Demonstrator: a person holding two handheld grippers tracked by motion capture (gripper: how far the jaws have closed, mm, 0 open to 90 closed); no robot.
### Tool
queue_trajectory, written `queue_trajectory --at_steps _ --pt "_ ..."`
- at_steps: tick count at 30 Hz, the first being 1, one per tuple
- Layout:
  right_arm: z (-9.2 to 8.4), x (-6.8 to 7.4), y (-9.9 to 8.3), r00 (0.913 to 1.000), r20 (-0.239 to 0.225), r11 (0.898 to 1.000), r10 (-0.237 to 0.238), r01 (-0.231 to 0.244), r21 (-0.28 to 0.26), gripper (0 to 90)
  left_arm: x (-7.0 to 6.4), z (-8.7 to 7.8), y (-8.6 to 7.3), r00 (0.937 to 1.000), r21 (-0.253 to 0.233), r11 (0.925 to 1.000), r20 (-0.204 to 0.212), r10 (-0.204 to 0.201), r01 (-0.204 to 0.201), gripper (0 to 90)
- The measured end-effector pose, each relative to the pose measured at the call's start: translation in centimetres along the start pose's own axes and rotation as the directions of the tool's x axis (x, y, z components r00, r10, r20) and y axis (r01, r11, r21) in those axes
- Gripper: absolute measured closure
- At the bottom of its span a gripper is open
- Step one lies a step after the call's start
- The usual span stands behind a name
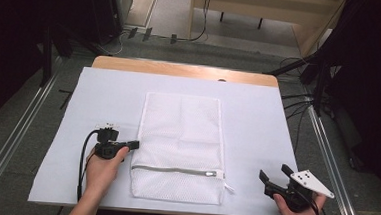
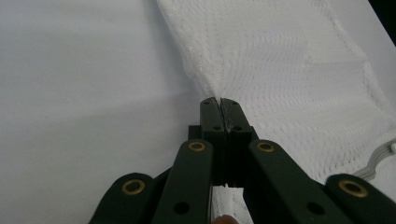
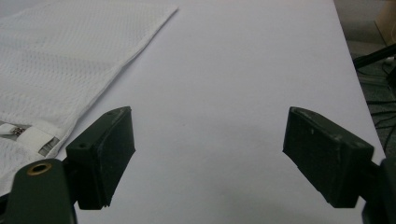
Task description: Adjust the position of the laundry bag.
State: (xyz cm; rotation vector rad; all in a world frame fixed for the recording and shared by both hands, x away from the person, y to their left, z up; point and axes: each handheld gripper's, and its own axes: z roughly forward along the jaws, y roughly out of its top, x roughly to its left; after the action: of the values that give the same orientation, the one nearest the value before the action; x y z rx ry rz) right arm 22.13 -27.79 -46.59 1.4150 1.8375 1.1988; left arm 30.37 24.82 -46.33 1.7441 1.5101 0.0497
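Mesh bag (image 1: 180, 147) edge in L gripper (image 1: 135, 144)

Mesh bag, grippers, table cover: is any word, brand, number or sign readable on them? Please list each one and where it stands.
None: no readable text on the mesh bag, left gripper, right gripper or table cover.

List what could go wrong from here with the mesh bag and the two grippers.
1. The left gripper is shut on just the edge of the white mesh bag; so thin a bite may slip out, or snag the mesh, if pulled.
2. The right gripper is open and apart from the bag, so a one-sided pull would likely drag or bunch it across the white sheet.
3. The zipper looks closed; tugging the fabric probably won't open it.
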Motion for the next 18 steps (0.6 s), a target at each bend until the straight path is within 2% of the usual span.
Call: queue_trajectory --at_steps 4,6,9,10,12,14,15,16,17,18 --pt "0.0 0.1 0.0 0.9998 0.016 1.000 -0.010 0.011 -0.006 17.9 0.4 -0.3 -0.3 1.0000 -0.015 0.9999 0.002 0.004 -0.004 90.0" --pt "-0.1 0.2 0.0 0.9997 0.021 1.000 -0.007 0.007 -0.008 17.9 0.5 -0.6 -0.4 0.9999 -0.027 0.9996 -0.004 0.011 -0.011 86.2" --pt "-0.1 0.1 -0.1 0.9998 0.018 1.000 -0.003 0.004 -0.013 17.9 0.9 -1.5 -0.5 1.0000 -0.078 0.9969 -0.002 0.005 -0.005 70.1" --pt "-0.1 0.2 -0.1 0.9999 0.015 1.000 -0.001 0.001 -0.012 18.0 1.0 -1.9 -0.5 0.9999 -0.103 0.9947 0.007 0.013 -0.012 66.2" --pt "-0.1 0.2 -0.1 0.9999 0.010 1.000 -0.003 0.003 -0.017 21.1 1.0 -2.6 -0.6 0.9994 -0.135 0.9902 -0.003 0.035 -0.035 54.2" --pt "-0.1 0.2 -0.2 1.0000 0.005 1.000 -0.001 0.001 -0.019 22.5 0.9 -3.2 -0.7 0.9982 -0.157 0.9857 -0.007 0.060 -0.060 48.9" --pt "-0.1 0.3 -0.2 1.0000 0.000 1.000 -0.001 0.001 -0.018 23.7 0.7 -3.5 -0.7 0.9977 -0.177 0.9818 -0.010 0.068 -0.068 45.3" --pt "-0.1 0.4 -0.2 0.9999 -0.013 1.000 -0.006 0.006 -0.018 25.7 0.3 -3.9 -0.7 0.9946 -0.199 0.9746 -0.016 0.102 -0.104 42.3" --pt "-0.1 0.5 -0.2 0.9998 -0.021 1.000 -0.008 0.007 -0.021 27.0 0.3 -3.9 -0.7 0.9946 -0.199 0.9746 -0.016 0.102 -0.104 40.7" --pt "-0.1 0.6 -0.1 0.9995 -0.031 1.000 -0.011 0.011 -0.024 27.1 -0.3 -4.0 -0.7 0.9912 -0.215 0.9677 -0.011 0.132 -0.131 39.8"
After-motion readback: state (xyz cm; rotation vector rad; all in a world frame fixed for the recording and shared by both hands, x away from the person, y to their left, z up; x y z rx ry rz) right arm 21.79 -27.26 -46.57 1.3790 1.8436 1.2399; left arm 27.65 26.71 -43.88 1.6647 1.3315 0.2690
